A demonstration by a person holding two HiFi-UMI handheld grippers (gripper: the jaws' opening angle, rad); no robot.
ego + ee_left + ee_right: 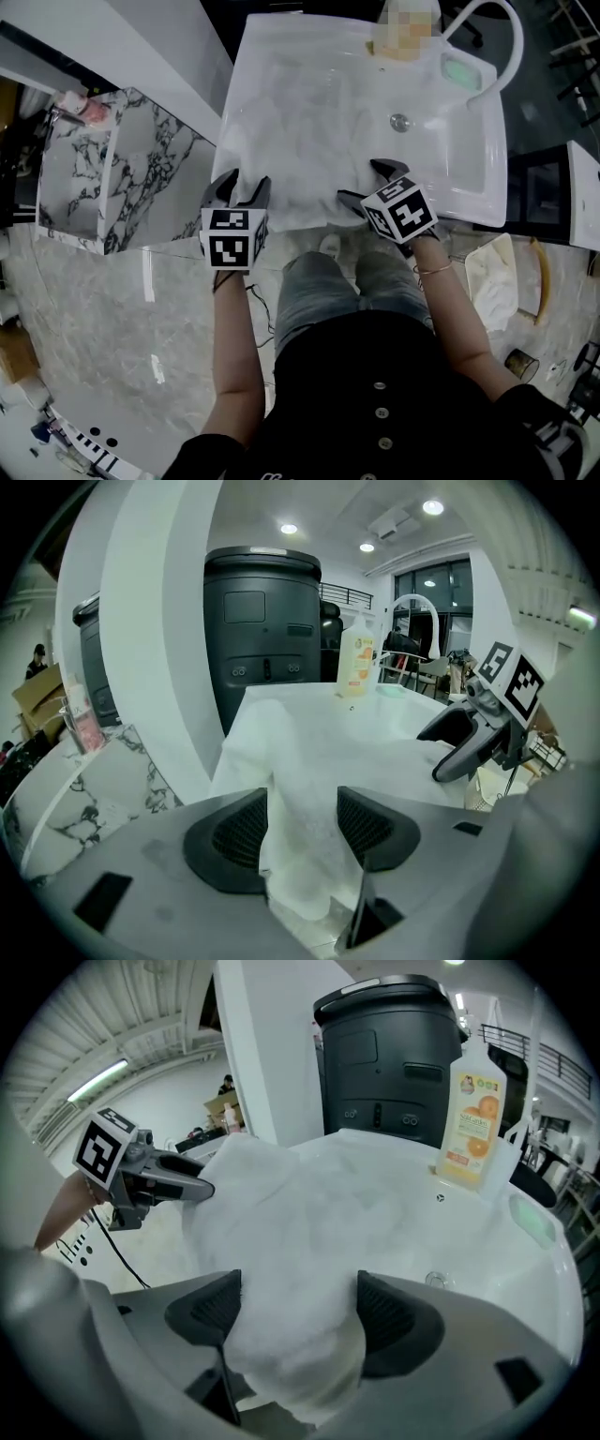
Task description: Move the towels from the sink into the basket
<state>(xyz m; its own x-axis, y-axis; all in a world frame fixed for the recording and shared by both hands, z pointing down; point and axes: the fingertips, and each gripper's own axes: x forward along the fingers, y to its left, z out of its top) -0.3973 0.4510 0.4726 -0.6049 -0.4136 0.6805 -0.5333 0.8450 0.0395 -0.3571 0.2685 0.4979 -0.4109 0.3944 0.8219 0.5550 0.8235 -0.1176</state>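
Flooring of grey-veined marble (122, 309) surrounds a white rectangular ceramic sink (473, 164). A crumpled white cloth towel (300, 141) fills its basin and drapes over the near rim. The left gripper (244, 185) and right gripper (364, 180) each clamp a thick fold there, jaws held partly apart by cloth.

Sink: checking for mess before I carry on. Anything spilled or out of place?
Nothing spilled. The white towel is bunched at the front rim of the sink, pinched in the left claw and right claw; the bottle stands upright.
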